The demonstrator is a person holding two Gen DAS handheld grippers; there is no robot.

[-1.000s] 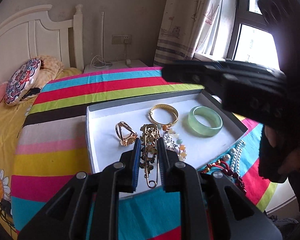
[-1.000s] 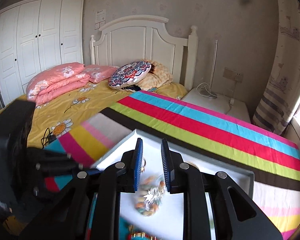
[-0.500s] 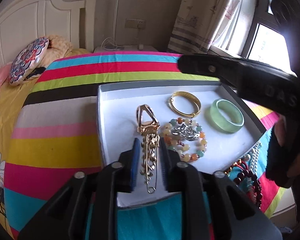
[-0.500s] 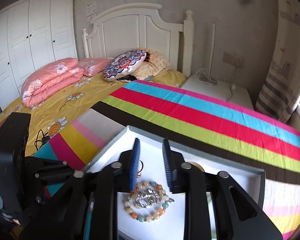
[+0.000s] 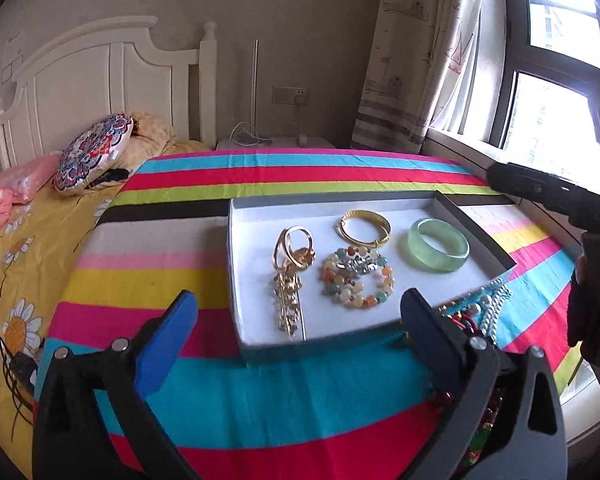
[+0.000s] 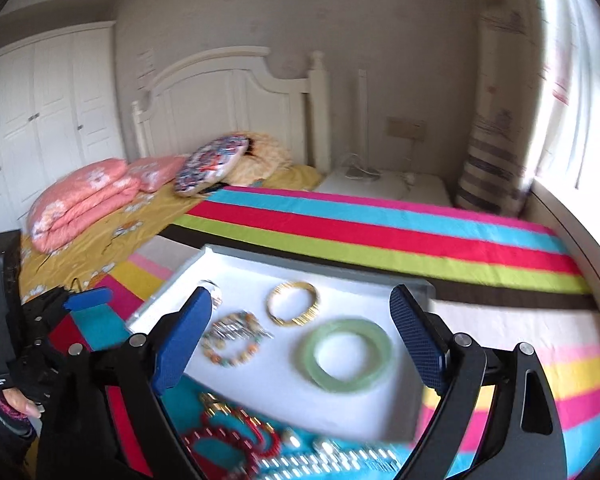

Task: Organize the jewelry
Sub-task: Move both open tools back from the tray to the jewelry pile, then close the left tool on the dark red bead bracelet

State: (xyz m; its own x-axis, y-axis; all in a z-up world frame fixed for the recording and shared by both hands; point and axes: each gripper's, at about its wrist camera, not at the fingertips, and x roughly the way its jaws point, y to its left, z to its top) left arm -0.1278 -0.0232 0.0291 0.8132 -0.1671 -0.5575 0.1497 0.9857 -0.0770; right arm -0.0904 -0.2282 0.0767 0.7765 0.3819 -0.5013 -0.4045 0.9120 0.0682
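Observation:
A white tray (image 5: 260, 312) with grey walls lies on the striped cloth. In it lie a gold ring piece (image 5: 292, 244), a gold pin with chains (image 5: 290, 304), a beaded bracelet (image 5: 356, 278), a gold bangle (image 5: 364, 228) and a green jade bangle (image 5: 438, 244). My left gripper (image 5: 296, 328) is open and empty above the tray's near edge. My right gripper (image 6: 300, 332) is open and empty above the tray (image 6: 260, 384), over the beaded bracelet (image 6: 232, 340), gold bangle (image 6: 294, 304) and jade bangle (image 6: 348, 354).
Loose red bead strands (image 6: 236, 440) and a pearl strand (image 6: 332, 460) lie on the cloth (image 5: 300, 392) by the tray's near right corner. Pillows (image 6: 84, 196), a headboard (image 5: 100, 80), a nightstand (image 5: 276, 144) and a window (image 5: 556, 92) lie beyond.
Both grippers have opened wide and drawn back. The left let go of the gold pin, the right let go of the beaded bracelet; both pieces now lie in the tray.

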